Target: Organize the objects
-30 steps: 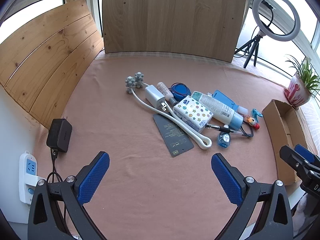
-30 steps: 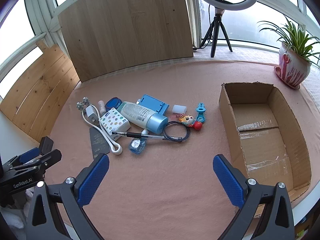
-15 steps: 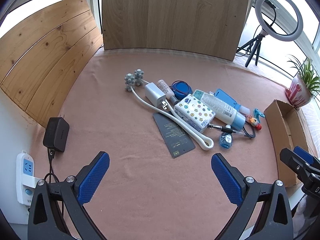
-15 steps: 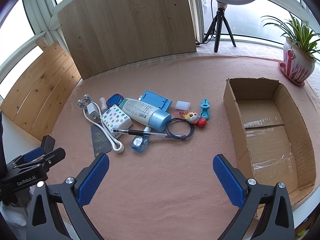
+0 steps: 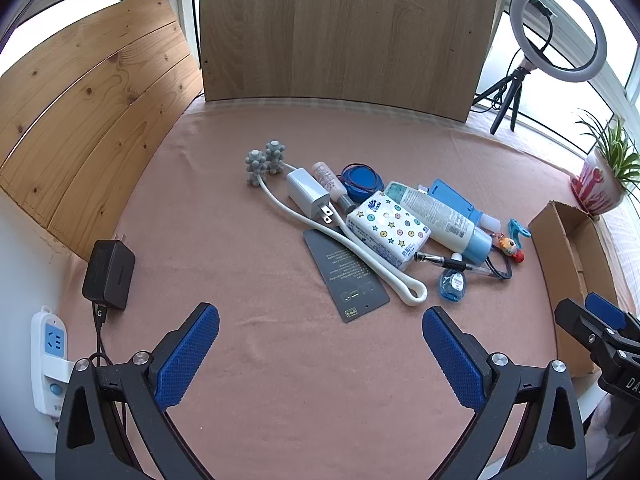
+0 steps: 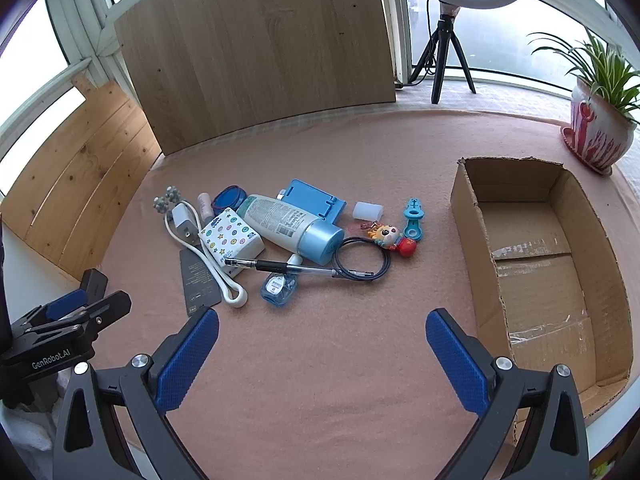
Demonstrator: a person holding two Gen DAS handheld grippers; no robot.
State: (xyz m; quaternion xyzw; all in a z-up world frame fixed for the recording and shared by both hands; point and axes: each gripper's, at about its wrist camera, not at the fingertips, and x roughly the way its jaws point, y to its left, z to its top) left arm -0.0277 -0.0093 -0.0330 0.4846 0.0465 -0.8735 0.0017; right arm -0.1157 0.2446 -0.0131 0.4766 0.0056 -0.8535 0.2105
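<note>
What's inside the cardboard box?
The cardboard box holds no objects: only bare floor flaps with strips of clear tape. Its near right corner is hidden behind the box wall.

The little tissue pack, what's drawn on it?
The white tissue pack has colourful stars and dots; clearest in the right wrist view.

A home sunroom set up for filming: windows (image 6: 500,40) wrap the cloth-covered counter (image 6: 320,360), a ring light (image 5: 558,32) stands beside a potted plant (image 6: 604,120), wooden boards (image 5: 344,28) behind.
</note>
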